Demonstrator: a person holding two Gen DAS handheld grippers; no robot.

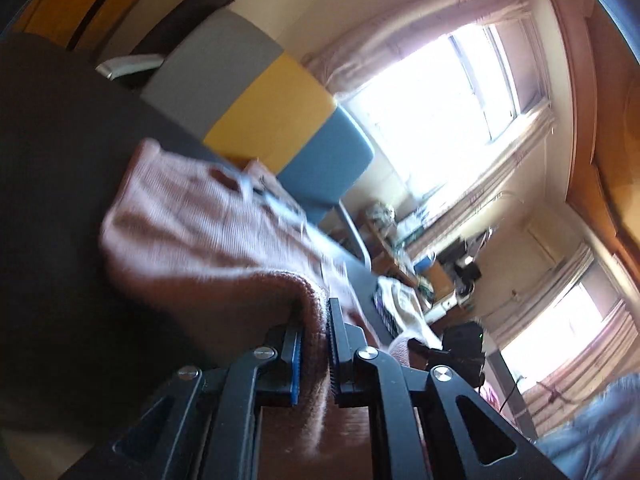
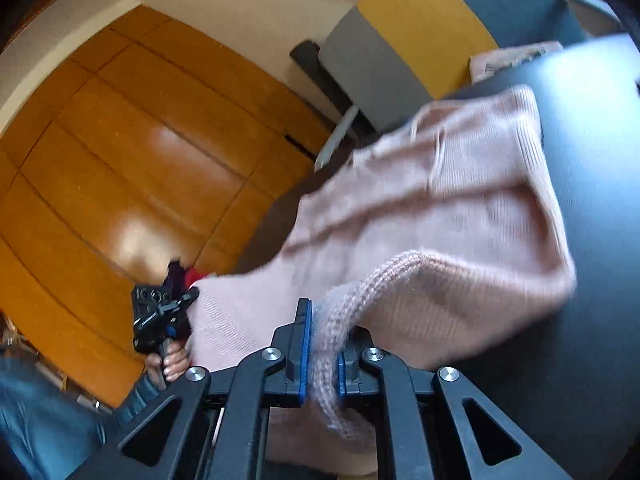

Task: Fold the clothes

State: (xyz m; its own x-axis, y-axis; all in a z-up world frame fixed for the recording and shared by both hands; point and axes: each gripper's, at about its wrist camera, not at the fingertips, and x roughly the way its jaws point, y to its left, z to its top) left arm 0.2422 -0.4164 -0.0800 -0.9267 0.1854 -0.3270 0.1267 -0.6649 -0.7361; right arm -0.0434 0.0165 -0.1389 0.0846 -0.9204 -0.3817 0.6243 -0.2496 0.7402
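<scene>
A pink knit sweater (image 1: 192, 224) hangs partly lifted over a dark table (image 1: 52, 160). My left gripper (image 1: 314, 344) is shut on a thick ribbed edge of the sweater. My right gripper (image 2: 326, 344) is shut on another ribbed edge of the same sweater (image 2: 440, 208), which stretches away from it over the dark table (image 2: 592, 240). The left gripper (image 2: 160, 316) also shows in the right wrist view, held by a hand at the sweater's far corner. Both views are tilted and blurred.
A chair with grey, yellow and blue panels (image 1: 256, 92) stands behind the table; it also shows in the right wrist view (image 2: 412, 28). Orange wooden wall panels (image 2: 132, 152) fill the left. Bright windows with pink curtains (image 1: 440, 96) and a cluttered desk (image 1: 412, 276) lie beyond.
</scene>
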